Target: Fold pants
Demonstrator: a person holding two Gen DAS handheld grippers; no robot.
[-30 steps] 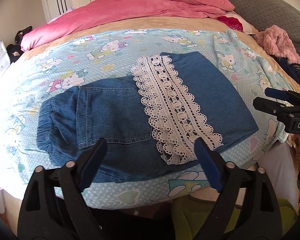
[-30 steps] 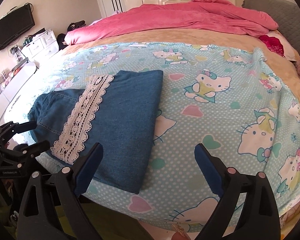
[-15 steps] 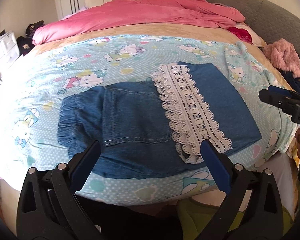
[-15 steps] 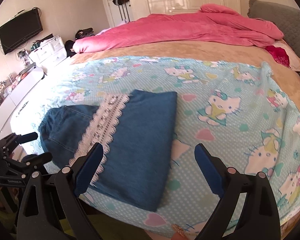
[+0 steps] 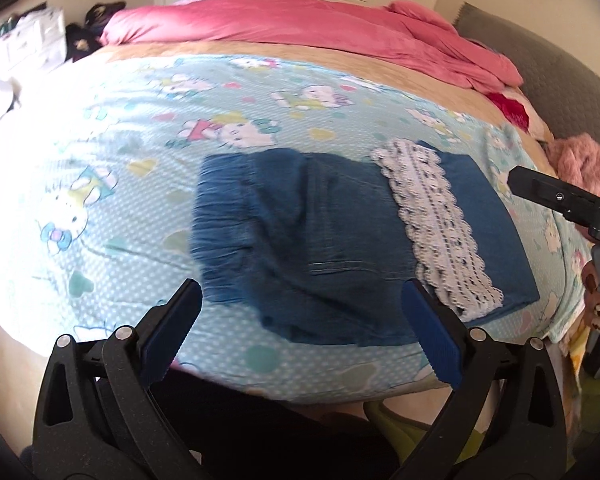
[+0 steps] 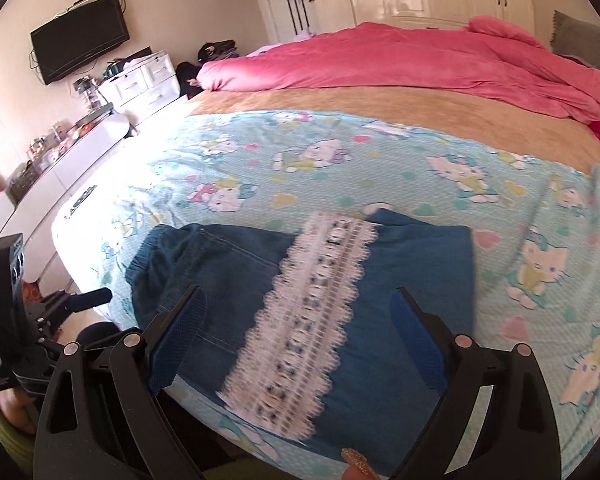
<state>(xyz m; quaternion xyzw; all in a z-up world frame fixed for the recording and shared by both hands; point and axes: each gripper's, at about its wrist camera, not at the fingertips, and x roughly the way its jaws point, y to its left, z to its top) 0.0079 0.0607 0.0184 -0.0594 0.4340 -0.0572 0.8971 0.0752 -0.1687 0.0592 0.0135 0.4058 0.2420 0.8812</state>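
Note:
The blue denim pants (image 5: 320, 236) lie folded on the bed near its front edge, elastic waistband to the left and a white lace hem band (image 5: 436, 224) across the right part. They also show in the right wrist view (image 6: 240, 280), with the lace band (image 6: 304, 320) in the middle. My left gripper (image 5: 300, 332) is open and empty, just in front of the pants' near edge. My right gripper (image 6: 296, 344) is open and empty, held over the lace band and the folded leg part. Each gripper shows at the edge of the other's view.
The bed carries a light-blue cartoon-cat sheet (image 5: 140, 152) and a pink duvet (image 6: 380, 64) at the far side. A pink fluffy garment (image 5: 580, 160) lies at the right edge. A white dresser (image 6: 140, 84) and a wall television (image 6: 80, 50) stand to the left.
Both grippers have pulled back from the bed and swung left, the right one now facing the pants' lace band. The pants have not moved. Both stay open.

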